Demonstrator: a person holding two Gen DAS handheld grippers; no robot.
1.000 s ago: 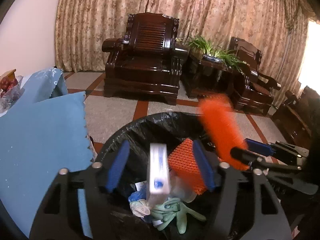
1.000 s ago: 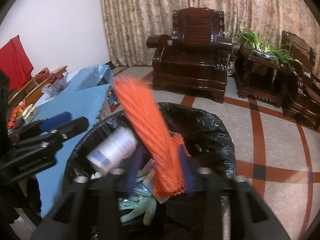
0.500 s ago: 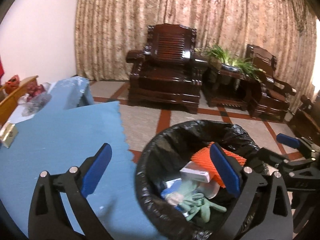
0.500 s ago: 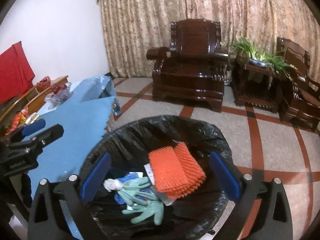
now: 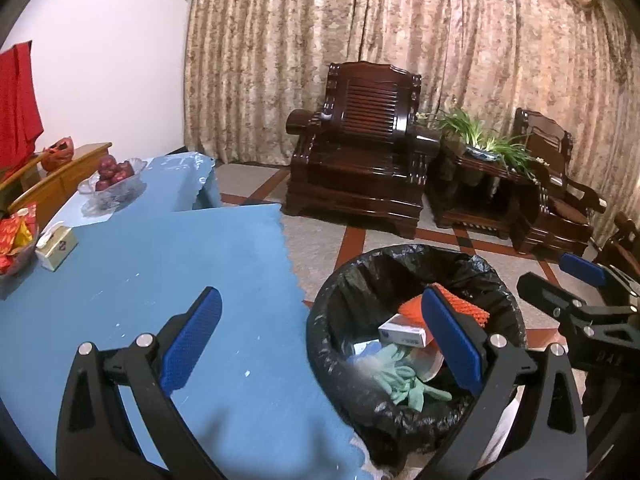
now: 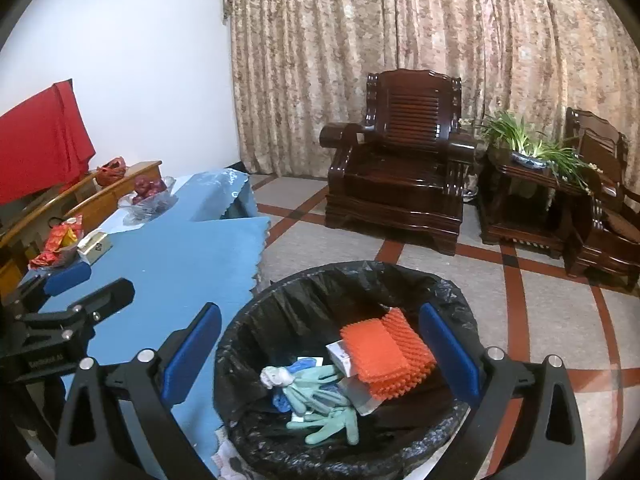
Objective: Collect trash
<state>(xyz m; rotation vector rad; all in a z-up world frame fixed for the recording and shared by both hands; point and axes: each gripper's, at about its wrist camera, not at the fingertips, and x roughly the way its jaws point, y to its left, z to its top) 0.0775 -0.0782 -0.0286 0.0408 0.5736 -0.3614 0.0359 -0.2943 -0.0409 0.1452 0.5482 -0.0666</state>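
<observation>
A bin lined with a black bag (image 6: 280, 304) stands on the floor beside the blue table; it also shows in the left wrist view (image 5: 332, 320). Inside lie an orange foam net (image 6: 386, 354), a white and blue box (image 5: 402, 332) and green gloves (image 6: 324, 412). My right gripper (image 6: 320, 354) is open and empty above the bin. My left gripper (image 5: 320, 346) is open and empty, over the table's edge and the bin's left rim. Each gripper shows in the other's view: the right one (image 5: 560, 292), the left one (image 6: 92, 288).
The blue-covered table (image 5: 140, 272) carries a tissue box (image 5: 56, 248), a glass bowl of red fruit (image 5: 114, 182) and red snack packets (image 5: 14, 236). Dark wooden armchairs (image 6: 404, 184) and a side table with a plant (image 6: 524, 184) stand by the curtains.
Both grippers opened and dropped the white box and the orange net into the bin. Both then pulled back and up; the left one swung left over the table.
</observation>
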